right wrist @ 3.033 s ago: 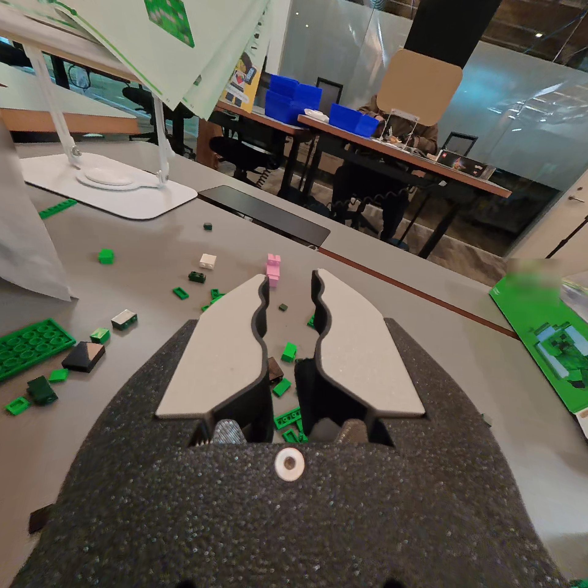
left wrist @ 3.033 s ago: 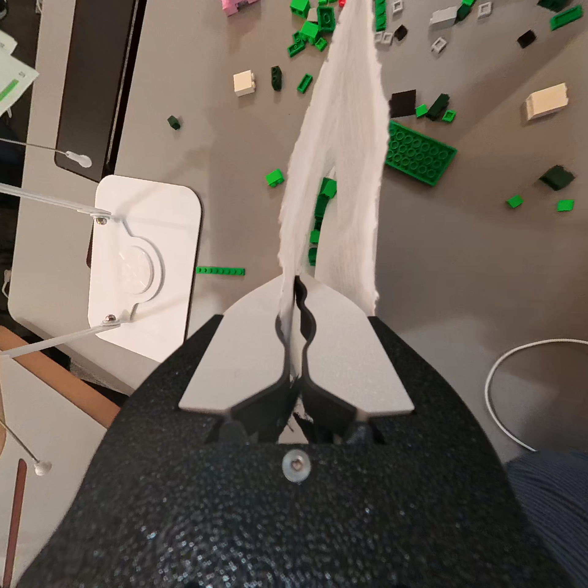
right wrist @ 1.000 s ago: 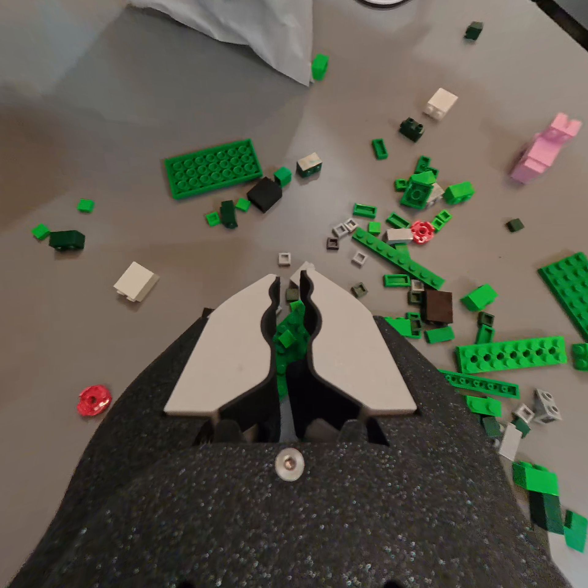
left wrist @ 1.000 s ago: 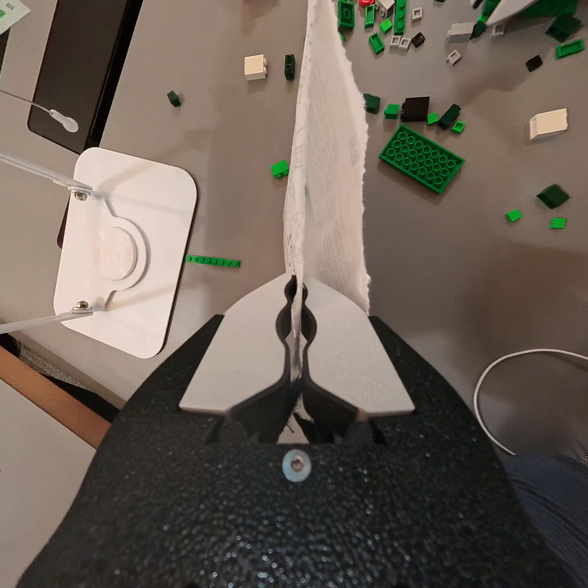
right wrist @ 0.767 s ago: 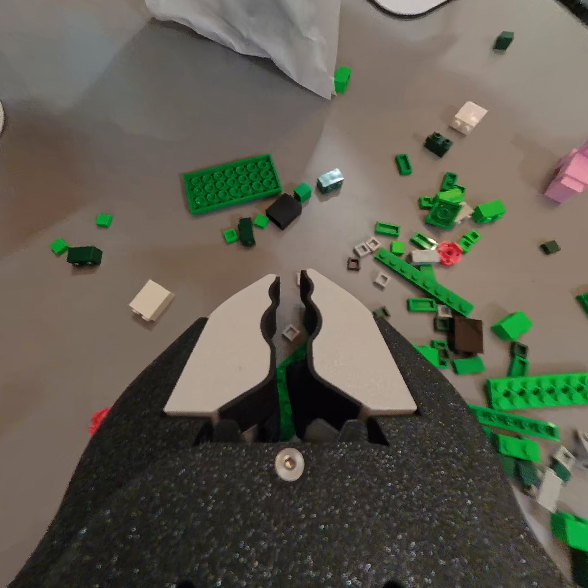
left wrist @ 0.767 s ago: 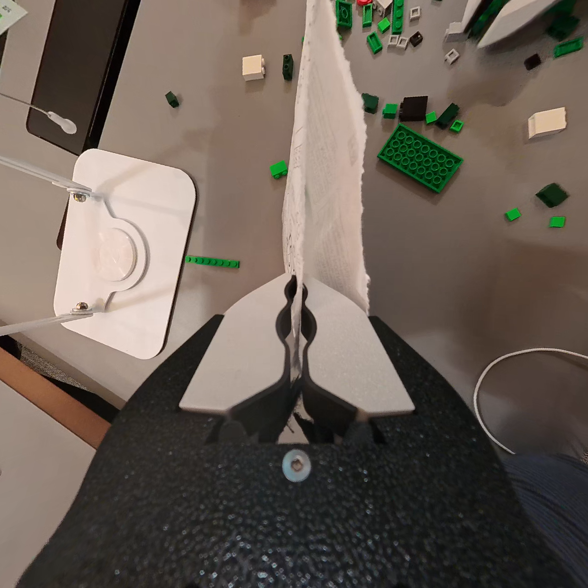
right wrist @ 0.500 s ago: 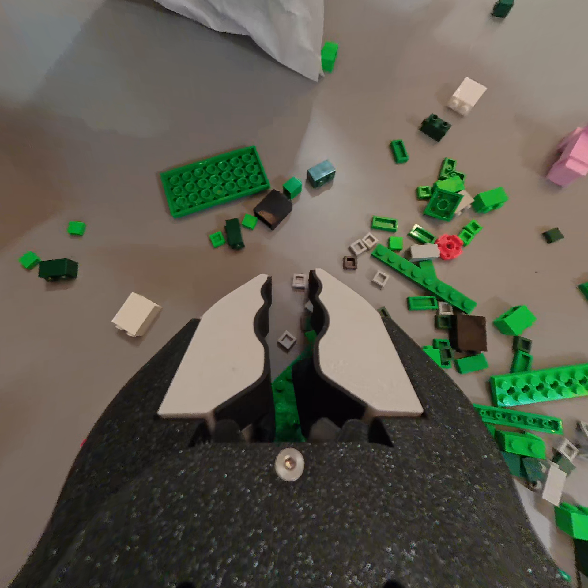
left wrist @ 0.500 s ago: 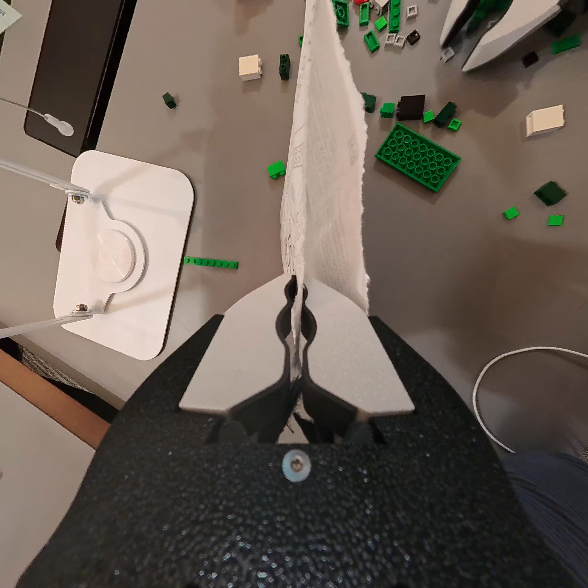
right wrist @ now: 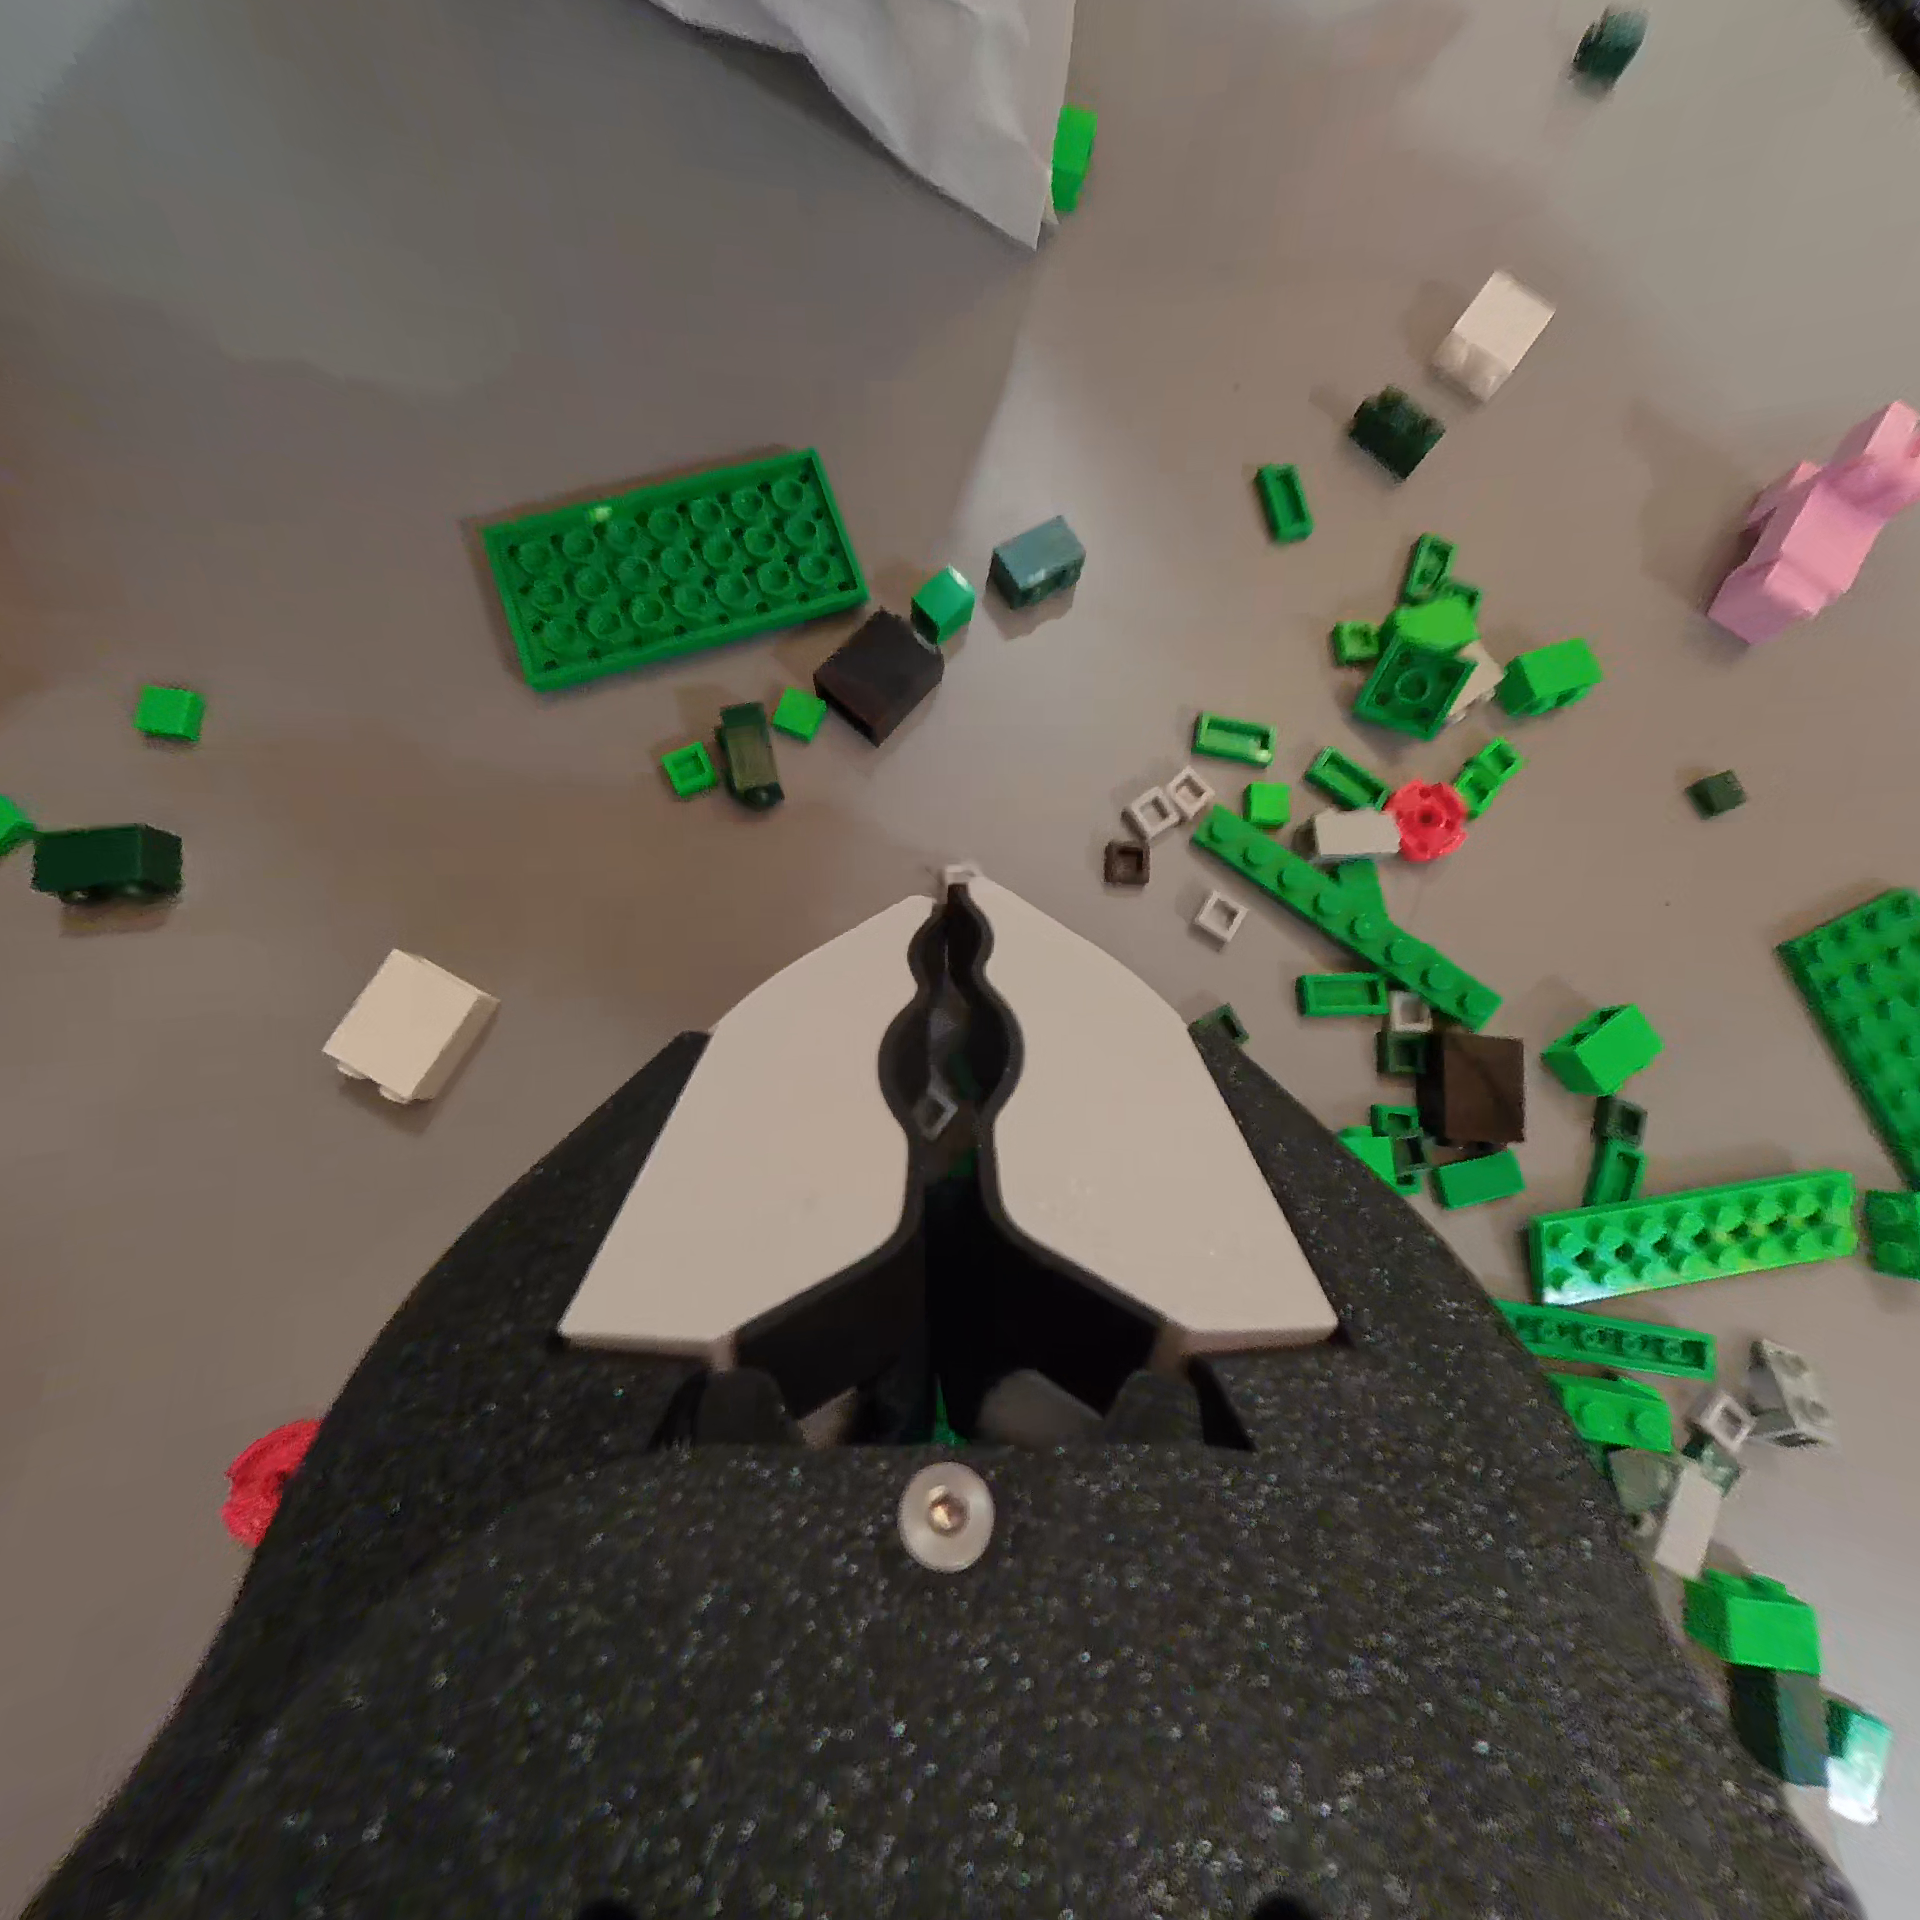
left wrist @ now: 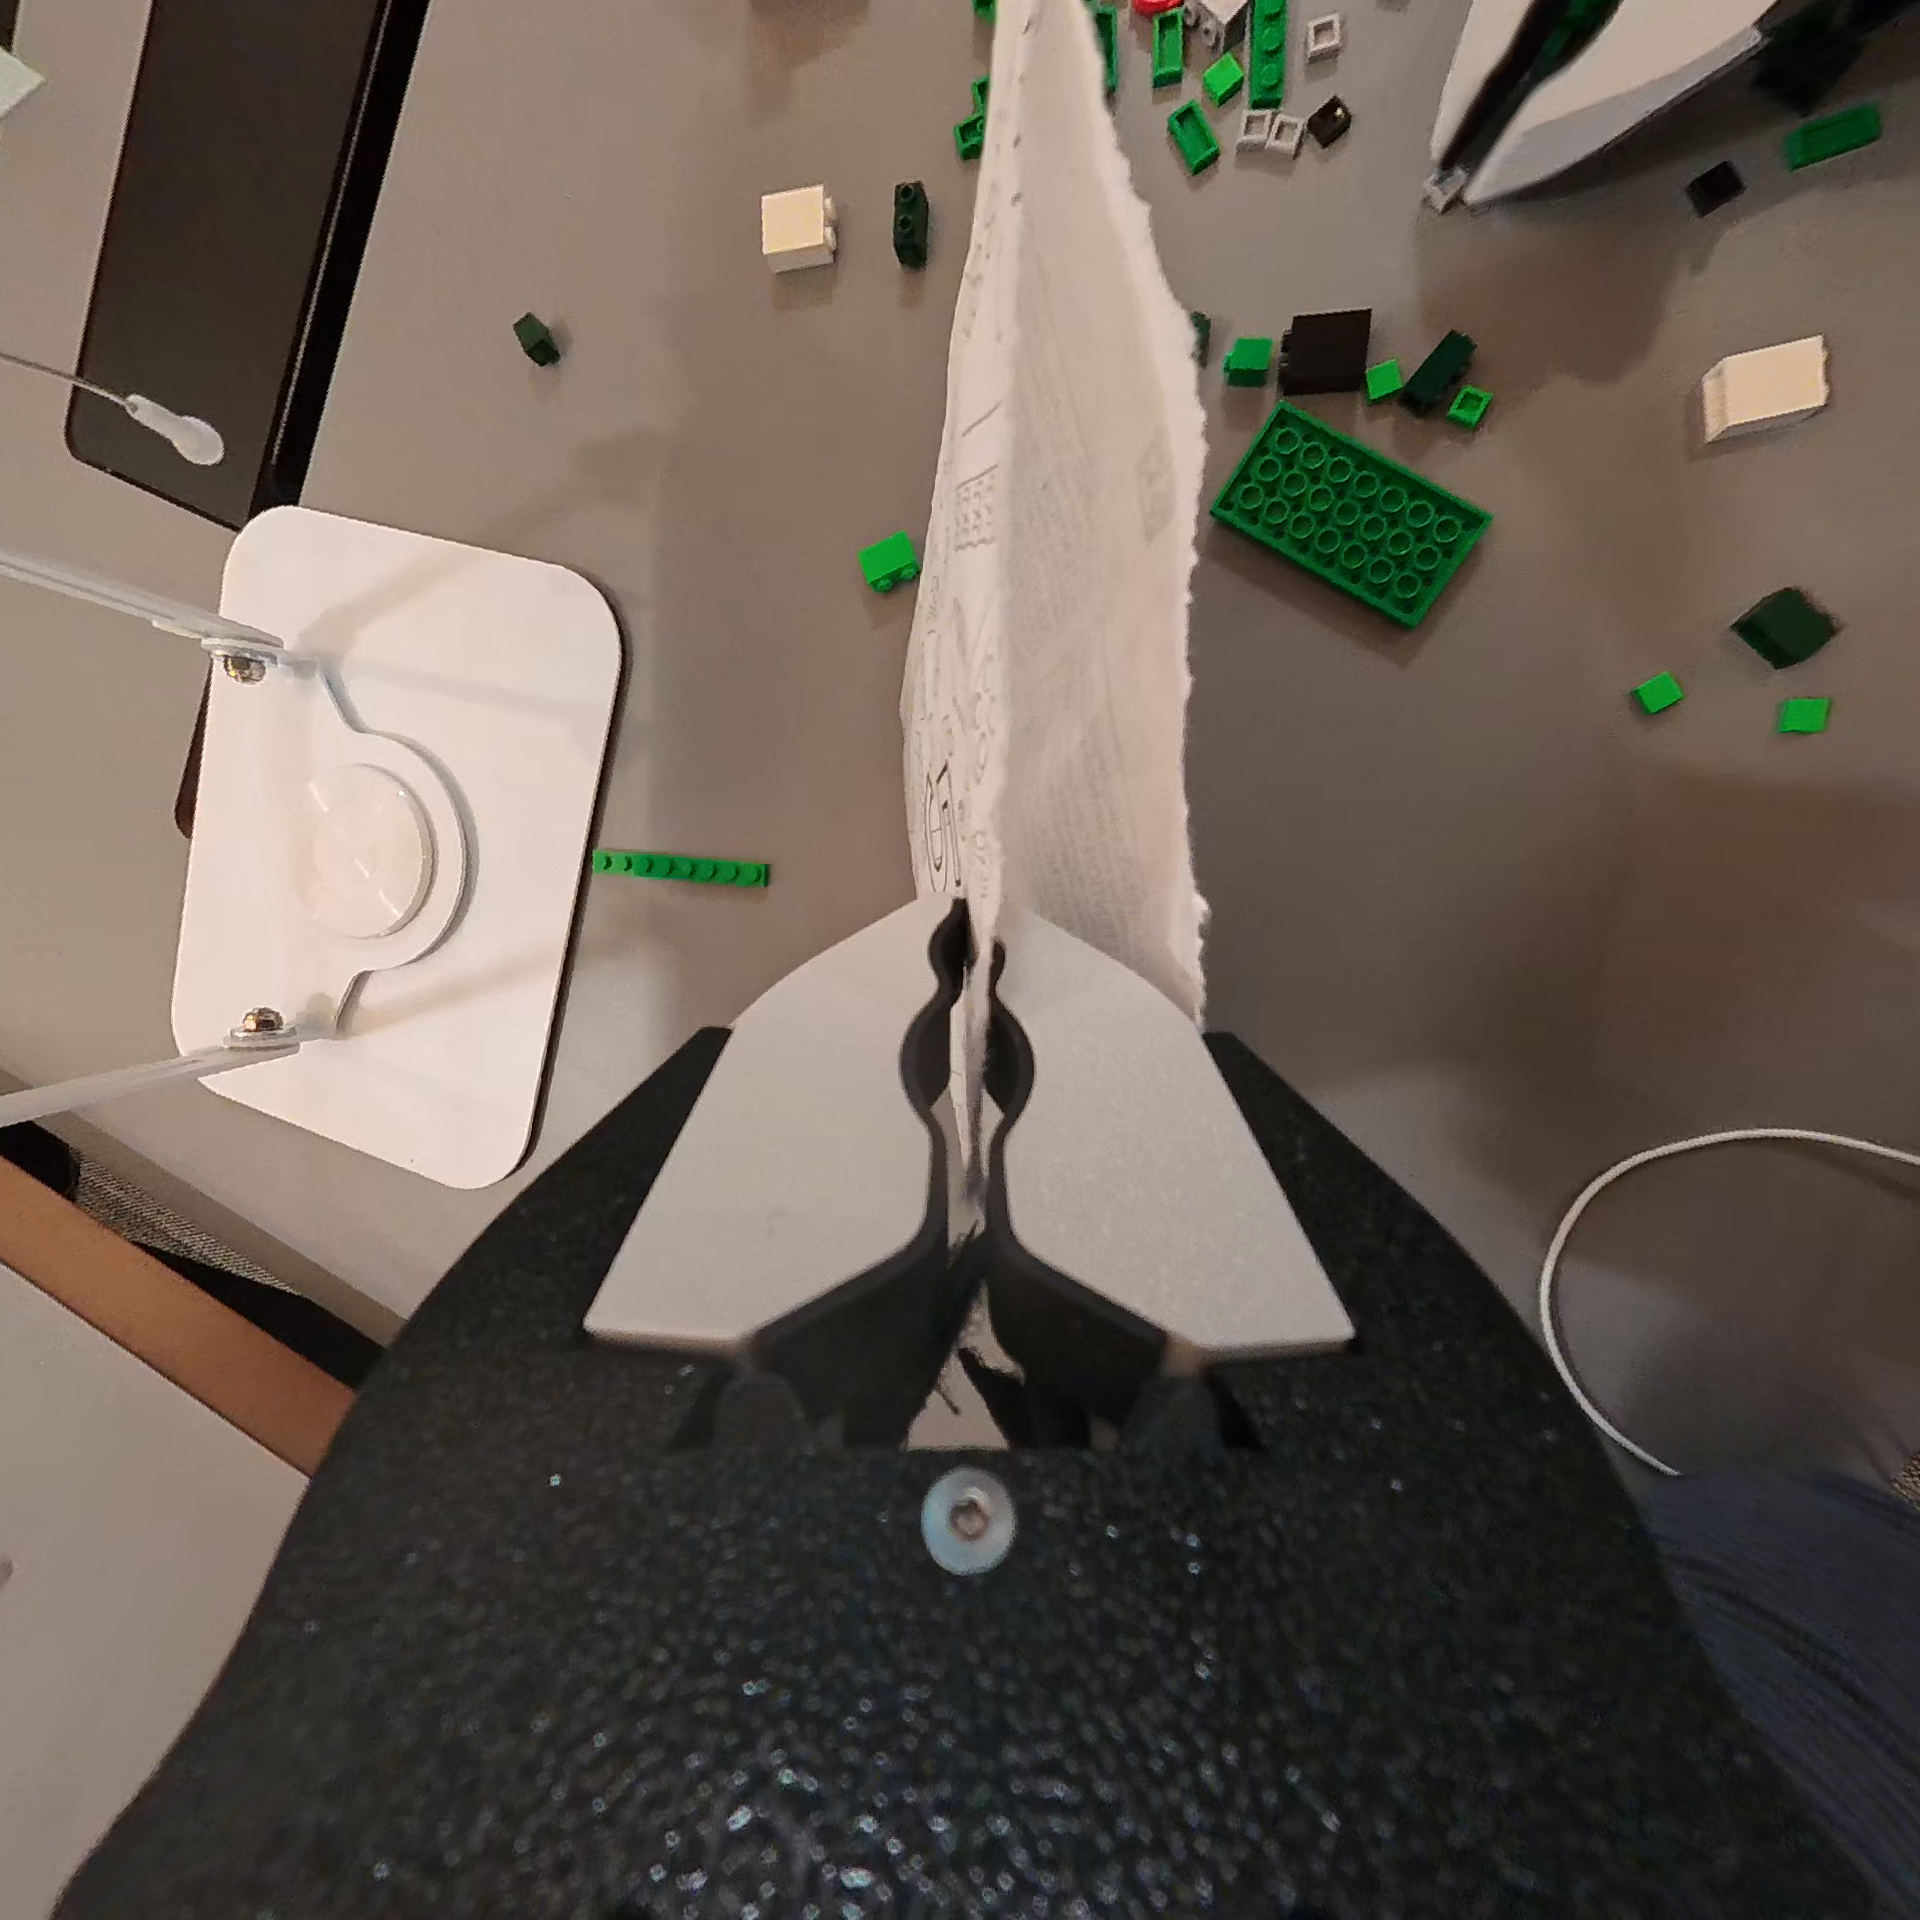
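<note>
My left gripper (left wrist: 971,914) is shut on the edge of a white torn paper sheet (left wrist: 1060,571) with faint print, which hangs from it above the grey table. The paper's corner shows at the top of the right wrist view (right wrist: 935,94). My right gripper (right wrist: 961,899) is shut low over the table, with a small grey square tile (right wrist: 961,871) pinched at its very tip. It also shows at the top right of the left wrist view (left wrist: 1449,177). Another grey tile (right wrist: 935,1112) shows through the gap between the jaws.
Loose bricks are scattered on the table: a green studded plate (right wrist: 673,566), a black brick (right wrist: 878,675), a white slope brick (right wrist: 410,1023), a long green plate (right wrist: 1345,914), a pink figure (right wrist: 1829,530). A white stand base (left wrist: 400,831) and a white cable (left wrist: 1621,1299) lie nearer. The left gripper's tips are roughly 25 cm from the right gripper's. My left tips are about 20 cm from the black brick (right wrist: 878,675), my right tips only 4 cm. My left wrist view (left wrist: 1333,331) looks at it from another angle.
My right gripper swung down from facing the room, moved over the bricks and closed its jaws on the small grey tile. The left gripper kept holding the paper nearly still.
</note>
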{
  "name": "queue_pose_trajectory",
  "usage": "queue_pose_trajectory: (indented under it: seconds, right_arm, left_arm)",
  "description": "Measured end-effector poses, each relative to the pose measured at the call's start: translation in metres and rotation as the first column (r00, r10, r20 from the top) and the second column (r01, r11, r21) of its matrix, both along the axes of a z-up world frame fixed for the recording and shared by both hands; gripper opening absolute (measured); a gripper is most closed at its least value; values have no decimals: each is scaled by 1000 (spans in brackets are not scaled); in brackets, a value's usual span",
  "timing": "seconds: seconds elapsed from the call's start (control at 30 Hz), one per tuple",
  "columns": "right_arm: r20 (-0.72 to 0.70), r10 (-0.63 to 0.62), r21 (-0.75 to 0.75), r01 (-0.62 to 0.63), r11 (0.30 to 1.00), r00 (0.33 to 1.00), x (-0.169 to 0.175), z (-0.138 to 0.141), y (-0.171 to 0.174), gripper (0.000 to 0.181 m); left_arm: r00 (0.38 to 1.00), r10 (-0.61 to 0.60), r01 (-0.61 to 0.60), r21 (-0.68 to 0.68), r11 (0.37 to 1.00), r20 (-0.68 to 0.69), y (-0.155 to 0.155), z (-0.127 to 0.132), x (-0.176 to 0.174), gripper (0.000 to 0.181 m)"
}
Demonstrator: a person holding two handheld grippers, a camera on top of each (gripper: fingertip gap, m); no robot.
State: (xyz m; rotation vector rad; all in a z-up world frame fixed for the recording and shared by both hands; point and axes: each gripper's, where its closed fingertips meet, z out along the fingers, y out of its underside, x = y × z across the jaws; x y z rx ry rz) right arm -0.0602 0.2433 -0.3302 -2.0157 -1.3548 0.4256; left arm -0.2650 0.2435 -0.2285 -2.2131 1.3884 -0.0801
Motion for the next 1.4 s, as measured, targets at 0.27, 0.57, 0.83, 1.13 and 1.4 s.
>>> queue_pose_trajectory:
  seconds: [0.27,0.57,0.83,1.13,1.4]
  right_arm:
    - [-88,49,268,-24,963,995,-30,88,-6,1]
    - [50,134,23,-135,991,990,-28,17,-5,14]
    - [79,112,-109,-104,989,991,-26,-4,10,17]
    - [66,103,-121,-94,988,993,-29,-4,10,8]
    - [-161,205,231,-165,959,965,-76,112,-3,7]
  left_arm:
    - [999,-33,33,-3,999,-14,-4,-1,8,0]
    - [998,-61,61,-4,998,-24,-7,-2,12,0]
    - [998,-68,68,1,998,-14,-9,1,12,0]
    - [998,-69,69,-1,998,-9,-9,1,11,0]
    - [997,-76,76,2,997,-9,-9,2,14,0]
